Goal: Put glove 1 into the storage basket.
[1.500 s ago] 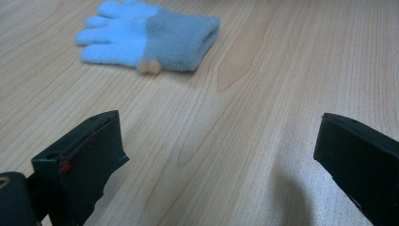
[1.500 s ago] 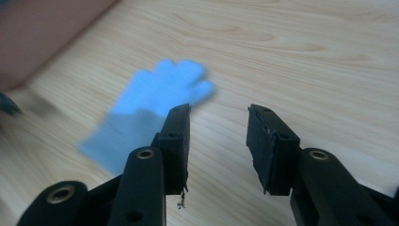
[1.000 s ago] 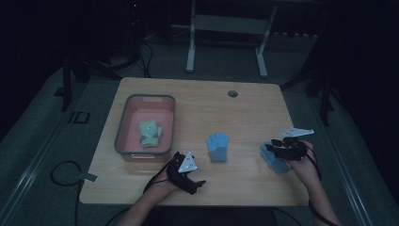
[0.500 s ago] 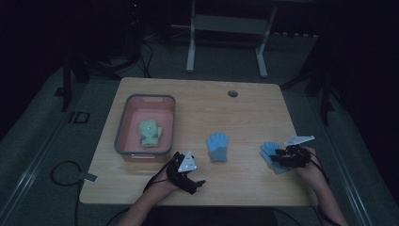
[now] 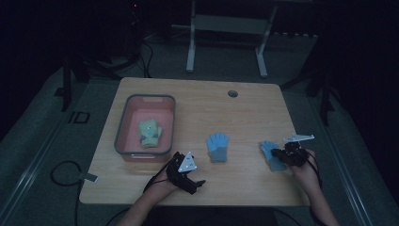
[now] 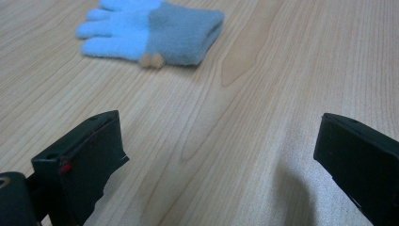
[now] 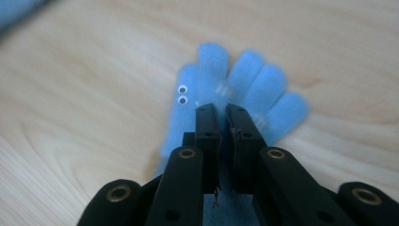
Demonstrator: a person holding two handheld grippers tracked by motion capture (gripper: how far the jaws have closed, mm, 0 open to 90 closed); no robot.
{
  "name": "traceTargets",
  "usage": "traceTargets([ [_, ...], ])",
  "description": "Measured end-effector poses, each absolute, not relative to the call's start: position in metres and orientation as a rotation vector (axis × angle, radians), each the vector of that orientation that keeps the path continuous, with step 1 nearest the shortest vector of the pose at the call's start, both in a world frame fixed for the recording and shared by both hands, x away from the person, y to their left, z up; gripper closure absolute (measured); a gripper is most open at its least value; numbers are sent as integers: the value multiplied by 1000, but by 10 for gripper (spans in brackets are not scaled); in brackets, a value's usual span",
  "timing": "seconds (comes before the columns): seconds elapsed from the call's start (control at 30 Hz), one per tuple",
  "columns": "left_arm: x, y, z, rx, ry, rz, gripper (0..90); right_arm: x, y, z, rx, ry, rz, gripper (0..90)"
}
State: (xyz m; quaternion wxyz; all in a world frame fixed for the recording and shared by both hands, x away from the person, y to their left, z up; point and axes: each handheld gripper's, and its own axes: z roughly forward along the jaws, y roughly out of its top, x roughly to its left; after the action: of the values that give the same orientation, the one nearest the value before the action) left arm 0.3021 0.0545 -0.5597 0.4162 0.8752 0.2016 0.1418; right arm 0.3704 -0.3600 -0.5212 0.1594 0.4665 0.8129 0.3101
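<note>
Right gripper view has the right gripper (image 7: 223,110) pinched nearly shut on a blue glove (image 7: 244,87) lying on the table (image 5: 254,113), so lift slowly, while the left gripper (image 6: 216,155) waits wide apart near 1 other glove (image 6: 150,30).

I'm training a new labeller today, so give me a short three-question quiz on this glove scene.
1. True or false: the left tool is open over bare table.
2. What is the right tool shut on?
A. the red bin
B. a blue glove
C. a cable
3. Fill in: the green glove lies inside the ____.

Key
1. True; its jaws stand wide apart, short of the middle blue glove.
2. B, the blue glove with googly eyes.
3. The red bin.
</note>
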Motion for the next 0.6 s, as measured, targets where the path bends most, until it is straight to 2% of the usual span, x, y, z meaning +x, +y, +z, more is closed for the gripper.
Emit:
traceTargets([
  [0.33,302,54,-559,2199,504,354,21,371,-309,-478,1384,2171,919,847],
  [0.6,302,55,-559,2197,501,355,20,374,-285,-490,1448,2127,889,846],
])
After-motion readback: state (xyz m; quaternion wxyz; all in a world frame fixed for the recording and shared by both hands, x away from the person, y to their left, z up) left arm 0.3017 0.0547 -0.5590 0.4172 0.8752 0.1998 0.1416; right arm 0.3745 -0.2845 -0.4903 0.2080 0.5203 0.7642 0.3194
